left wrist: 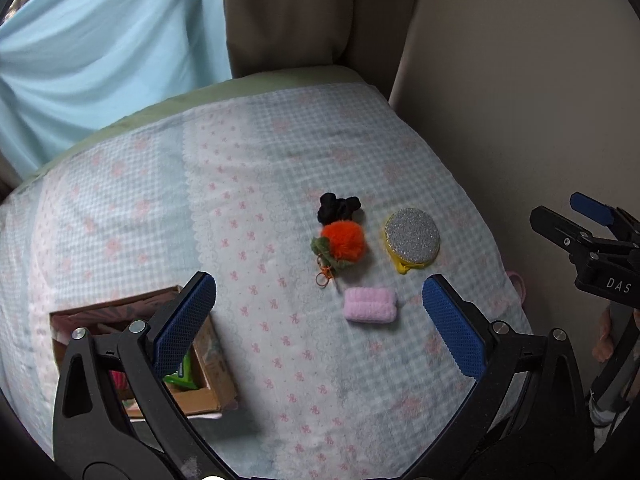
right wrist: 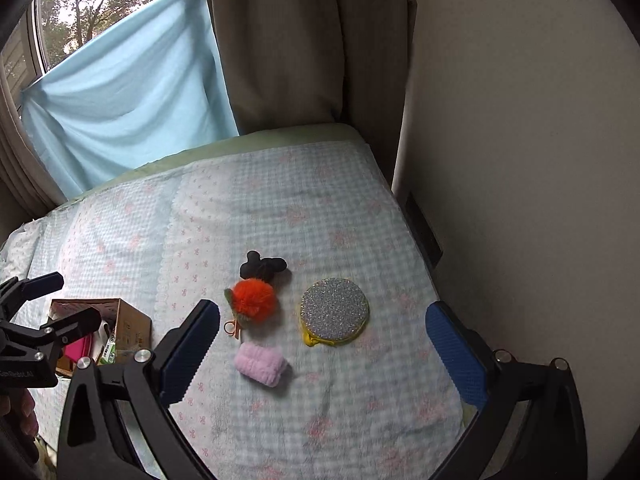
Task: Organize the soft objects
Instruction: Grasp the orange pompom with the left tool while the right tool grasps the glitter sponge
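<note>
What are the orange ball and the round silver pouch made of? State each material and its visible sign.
Orange ball: looks like faux fur, matte, its fuzzy outline bristling with fine fibres; green felt-like leaves sit at its side. Round silver pouch: apparently glitter fabric, its face sparkling with grainy specks, with a yellow edge that may be a zipper.

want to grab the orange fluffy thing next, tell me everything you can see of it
The orange pompom is a round, fuzzy ball of bright orange fur with green leaf-like fabric at its lower left and a small orange ring clasp trailing from that end, like a keychain. It lies flat on the checked blanket, loose and ungripped. The black scrunchie touches its far side; the pink roll and the glitter pouch lie near but apart.
</note>
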`<state>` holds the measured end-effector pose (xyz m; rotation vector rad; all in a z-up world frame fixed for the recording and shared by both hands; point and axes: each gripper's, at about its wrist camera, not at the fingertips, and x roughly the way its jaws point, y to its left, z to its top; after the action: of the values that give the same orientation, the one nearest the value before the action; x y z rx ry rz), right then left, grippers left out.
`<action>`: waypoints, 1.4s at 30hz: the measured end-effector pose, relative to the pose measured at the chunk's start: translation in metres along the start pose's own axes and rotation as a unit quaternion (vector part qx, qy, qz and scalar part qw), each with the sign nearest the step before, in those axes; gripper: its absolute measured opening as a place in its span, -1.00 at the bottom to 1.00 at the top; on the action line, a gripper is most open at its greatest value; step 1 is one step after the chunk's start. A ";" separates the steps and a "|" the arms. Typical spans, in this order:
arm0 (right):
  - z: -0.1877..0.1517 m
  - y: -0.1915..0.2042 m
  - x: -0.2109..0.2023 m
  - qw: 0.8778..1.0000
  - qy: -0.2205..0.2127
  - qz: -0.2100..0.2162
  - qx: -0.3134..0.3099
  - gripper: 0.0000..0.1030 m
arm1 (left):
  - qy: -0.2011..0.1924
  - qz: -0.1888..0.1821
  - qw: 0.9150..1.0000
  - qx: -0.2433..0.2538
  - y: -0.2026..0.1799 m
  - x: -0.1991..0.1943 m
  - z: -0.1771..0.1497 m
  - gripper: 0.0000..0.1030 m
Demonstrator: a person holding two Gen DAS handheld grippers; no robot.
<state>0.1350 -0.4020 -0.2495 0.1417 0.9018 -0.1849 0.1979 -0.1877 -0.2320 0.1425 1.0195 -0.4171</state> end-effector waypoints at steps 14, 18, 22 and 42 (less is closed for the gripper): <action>-0.029 -0.020 0.143 0.999 0.021 0.013 -0.048 1.00 | 0.058 -0.057 0.988 0.129 -0.029 0.180 0.019 1.00; -0.052 -0.023 0.192 0.998 0.029 0.040 -0.038 1.00 | 0.079 -0.064 0.983 0.156 -0.032 0.230 0.011 0.99; -0.062 -0.021 0.224 0.998 0.039 0.024 -0.040 1.00 | 0.096 -0.069 0.979 0.165 -0.034 0.270 0.002 0.99; -0.061 -0.012 0.272 0.993 0.077 0.057 -0.062 0.29 | 0.127 -0.060 0.982 0.129 -0.035 0.336 0.003 -0.18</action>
<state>0.2509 -0.4291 -0.5020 0.0921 1.0535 -0.0106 0.3384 -0.3110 -0.5134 0.3764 1.2263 -0.6533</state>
